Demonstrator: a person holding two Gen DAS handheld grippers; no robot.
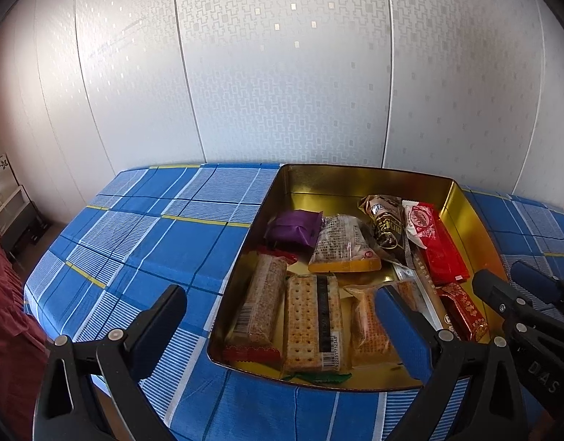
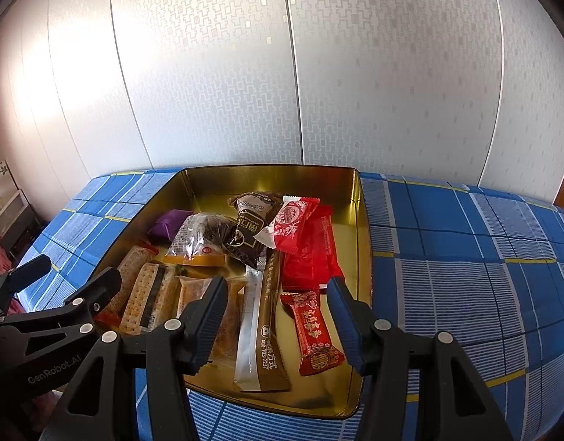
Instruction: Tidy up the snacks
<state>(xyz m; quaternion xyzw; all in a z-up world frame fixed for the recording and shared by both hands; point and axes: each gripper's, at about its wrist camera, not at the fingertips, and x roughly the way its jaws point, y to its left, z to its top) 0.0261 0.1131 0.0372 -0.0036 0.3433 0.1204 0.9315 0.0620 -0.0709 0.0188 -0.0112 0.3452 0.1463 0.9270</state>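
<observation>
A gold tin box (image 2: 359, 213) sits on the blue plaid tablecloth (image 1: 142, 242), filled with wrapped snacks: a purple packet (image 1: 293, 228), a cracker pack (image 1: 313, 323), a long brown stick sachet (image 2: 267, 316) and a small red candy bar (image 2: 315, 330). The left gripper (image 1: 282, 330) hangs above the tin's near edge, jaws wide and empty. The right gripper (image 2: 278, 319) hovers beside it, jaws apart, gripping nothing.

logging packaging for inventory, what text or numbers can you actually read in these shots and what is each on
"GenRobot.AI": on the left gripper, printed along its arm in the right wrist view.
"400-103-2237": on the long brown stick packet.
"DAS": partial lettering on the right gripper body in the left wrist view.
Barcode digits on the cracker packet: too small to read surely.
Characters on the other wrappers: too blurred.
</observation>
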